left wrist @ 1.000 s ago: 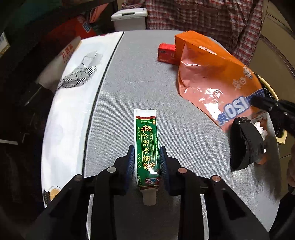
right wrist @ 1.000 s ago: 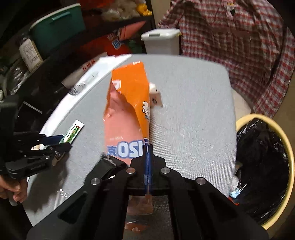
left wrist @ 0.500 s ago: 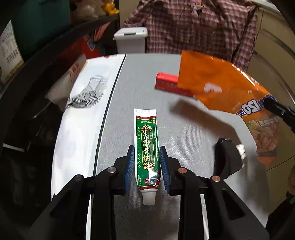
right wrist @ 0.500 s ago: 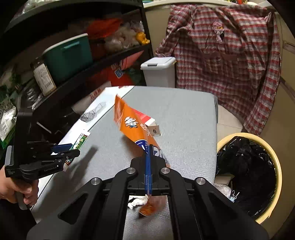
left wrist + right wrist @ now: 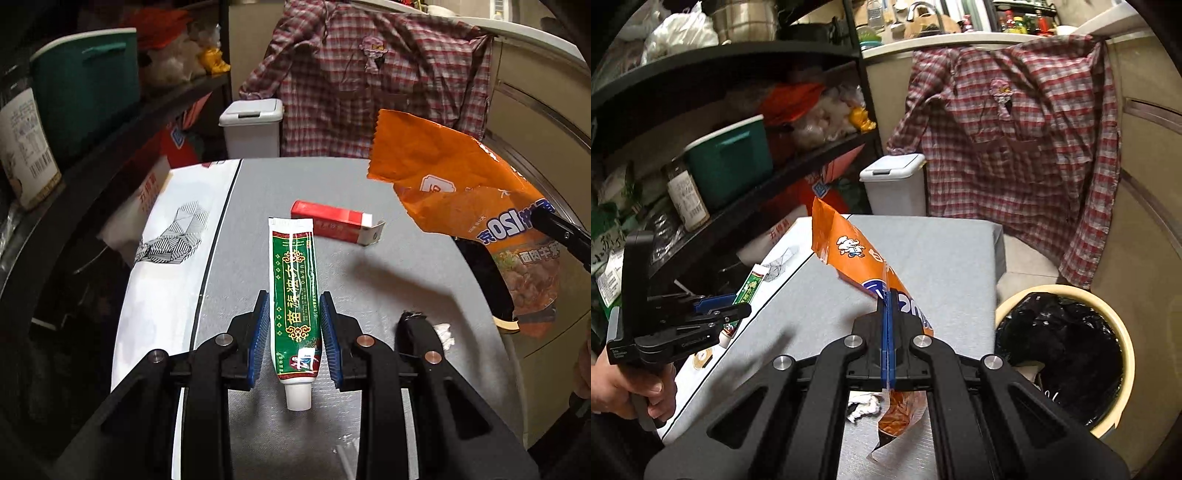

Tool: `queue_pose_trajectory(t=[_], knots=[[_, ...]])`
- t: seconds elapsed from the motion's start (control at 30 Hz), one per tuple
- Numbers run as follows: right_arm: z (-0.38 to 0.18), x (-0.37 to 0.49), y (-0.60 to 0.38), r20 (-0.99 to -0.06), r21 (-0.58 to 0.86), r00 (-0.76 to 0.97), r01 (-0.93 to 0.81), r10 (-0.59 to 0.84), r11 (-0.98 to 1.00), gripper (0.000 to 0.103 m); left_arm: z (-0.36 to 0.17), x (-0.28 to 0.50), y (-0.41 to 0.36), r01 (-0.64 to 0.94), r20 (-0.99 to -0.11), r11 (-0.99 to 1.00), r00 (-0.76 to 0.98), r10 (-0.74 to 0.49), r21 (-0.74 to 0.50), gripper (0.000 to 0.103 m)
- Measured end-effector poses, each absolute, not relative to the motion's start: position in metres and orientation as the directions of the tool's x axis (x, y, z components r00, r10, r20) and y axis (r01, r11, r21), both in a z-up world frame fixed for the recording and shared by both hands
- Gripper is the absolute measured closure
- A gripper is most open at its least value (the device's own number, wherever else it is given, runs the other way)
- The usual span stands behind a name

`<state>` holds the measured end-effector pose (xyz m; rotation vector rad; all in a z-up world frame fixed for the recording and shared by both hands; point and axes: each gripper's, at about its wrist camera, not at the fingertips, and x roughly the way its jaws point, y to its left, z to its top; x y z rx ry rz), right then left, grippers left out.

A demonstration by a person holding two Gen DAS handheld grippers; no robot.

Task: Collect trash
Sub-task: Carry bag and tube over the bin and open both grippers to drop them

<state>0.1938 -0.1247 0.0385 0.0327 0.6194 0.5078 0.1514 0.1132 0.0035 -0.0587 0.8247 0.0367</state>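
My left gripper (image 5: 294, 314) is shut on a green tube (image 5: 295, 288) and holds it above the grey table (image 5: 258, 206). My right gripper (image 5: 888, 306) is shut on an orange snack bag (image 5: 849, 247) and holds it in the air left of the yellow bin (image 5: 1063, 358) with its black liner. The bag also shows at the right of the left wrist view (image 5: 461, 199). A red box (image 5: 332, 221) lies on the table beyond the tube. A crumpled white tissue (image 5: 864, 406) lies under my right gripper.
A white plastic bag (image 5: 173, 236) covers the table's left side. A black shelf (image 5: 738, 147) with containers stands on the left. A white lidded bin (image 5: 894, 184) and a hanging plaid shirt (image 5: 1015, 147) stand behind the table.
Both grippers have risen: the tube and the orange bag have come up off the table. The bag has swung towards the yellow bin.
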Motion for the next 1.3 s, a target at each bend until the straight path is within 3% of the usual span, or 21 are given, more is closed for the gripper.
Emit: queue_pose_trajectory(t=[0.93, 1.3], knots=[[0.043, 0.205, -0.248, -0.498, 0.242, 0.805, -0.227, 0.322, 0.943, 0.103, 0.02, 0.167, 0.044, 0.071, -0.688, 0.997, 0.721, -0.081, -0.043, 0.075], [0.039, 0.213, -0.295, -0.501, 0.275, 0.821, -0.147, 0.272, 0.95, 0.103, 0.043, 0.176, 0.021, 0.147, -0.653, 0.985, 0.738, -0.169, -0.089, 0.075]])
